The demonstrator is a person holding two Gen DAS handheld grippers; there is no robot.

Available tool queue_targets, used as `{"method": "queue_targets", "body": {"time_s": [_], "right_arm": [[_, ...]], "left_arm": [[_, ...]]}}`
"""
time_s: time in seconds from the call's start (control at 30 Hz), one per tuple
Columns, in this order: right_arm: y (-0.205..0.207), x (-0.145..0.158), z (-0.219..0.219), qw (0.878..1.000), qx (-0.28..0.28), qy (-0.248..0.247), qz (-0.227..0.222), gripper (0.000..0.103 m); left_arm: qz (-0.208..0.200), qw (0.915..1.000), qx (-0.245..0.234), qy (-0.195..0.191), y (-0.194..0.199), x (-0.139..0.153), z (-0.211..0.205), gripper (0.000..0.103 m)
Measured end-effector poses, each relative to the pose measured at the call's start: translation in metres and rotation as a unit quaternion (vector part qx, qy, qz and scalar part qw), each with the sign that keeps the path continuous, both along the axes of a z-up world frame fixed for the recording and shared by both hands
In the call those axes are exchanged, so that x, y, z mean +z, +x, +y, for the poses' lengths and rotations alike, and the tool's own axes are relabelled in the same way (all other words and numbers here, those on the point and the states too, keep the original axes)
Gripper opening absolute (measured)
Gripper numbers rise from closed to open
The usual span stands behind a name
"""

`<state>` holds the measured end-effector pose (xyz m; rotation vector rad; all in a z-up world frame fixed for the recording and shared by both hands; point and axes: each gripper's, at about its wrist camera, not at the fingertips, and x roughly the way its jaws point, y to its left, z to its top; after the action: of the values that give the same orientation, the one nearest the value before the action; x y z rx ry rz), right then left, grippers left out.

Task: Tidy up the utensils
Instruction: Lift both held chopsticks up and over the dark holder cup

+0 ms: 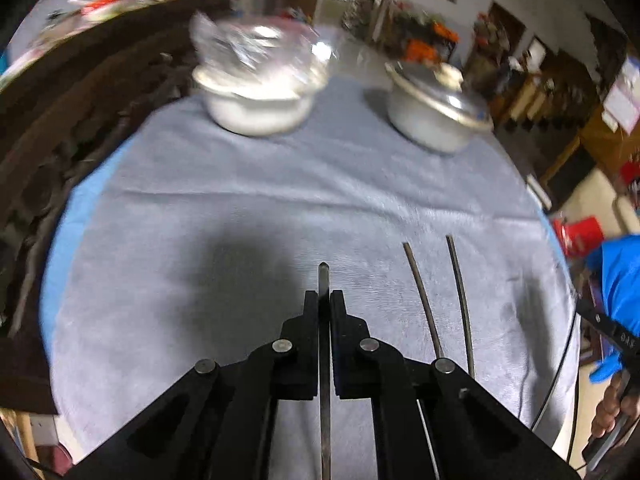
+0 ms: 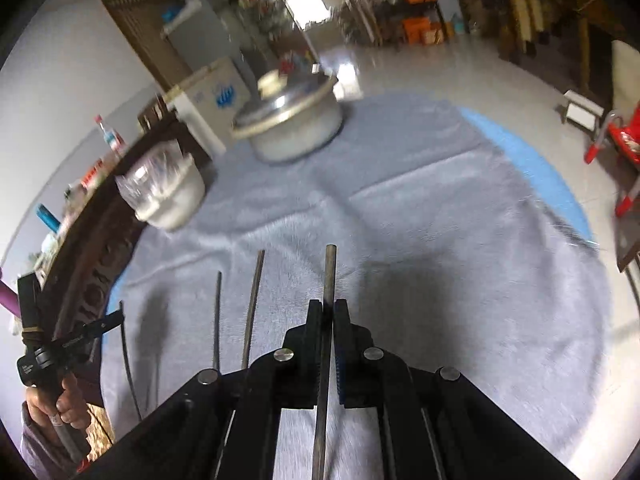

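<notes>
My left gripper (image 1: 324,300) is shut on a thin flat metal utensil handle (image 1: 323,276) whose tip sticks out past the fingers over the grey cloth. Two more thin metal utensils (image 1: 420,292) (image 1: 460,292) lie side by side on the cloth to its right. My right gripper (image 2: 328,307) is shut on a round metal rod-like utensil (image 2: 330,272) that points away from me. In the right wrist view the two lying utensils (image 2: 254,304) (image 2: 217,316) are to its left. The utensils' heads are hidden under the grippers.
A round table carries a grey cloth (image 1: 280,200) over a blue cover (image 2: 532,168). A white pot with a plastic bag (image 1: 256,92) and a lidded metal pot (image 1: 436,112) stand at the far side. A carved dark wooden rail (image 1: 80,120) runs along the left. A red chair (image 2: 624,140) stands on the right.
</notes>
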<state>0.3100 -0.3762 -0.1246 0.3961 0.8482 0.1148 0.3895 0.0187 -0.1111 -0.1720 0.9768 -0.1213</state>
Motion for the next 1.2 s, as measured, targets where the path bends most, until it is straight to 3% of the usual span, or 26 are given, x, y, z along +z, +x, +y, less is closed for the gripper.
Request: {"method": "queue_targets", "body": {"time_s": [0.4, 0.73, 1.2], "right_arm": [[-0.127, 0.06, 0.006, 0.989, -0.042, -0.028, -0.138, 0.006], [-0.206, 0.09, 0.034, 0.974, -0.046, -0.028, -0.221, 0.006], [-0.257, 0.136, 0.046, 0.958, -0.042, -0.049, -0.28, 0.006]], "left_arm": [[-0.115, 0.9908, 0.065, -0.03, -0.118, 0.061, 0.052, 0.005], [-0.186, 0.9804, 0.035, -0.055, -0.199, 0.106, 0.037, 0.005], [-0.248, 0.9653, -0.003, -0.081, -0.257, 0.16, 0.01, 0.005]]}}
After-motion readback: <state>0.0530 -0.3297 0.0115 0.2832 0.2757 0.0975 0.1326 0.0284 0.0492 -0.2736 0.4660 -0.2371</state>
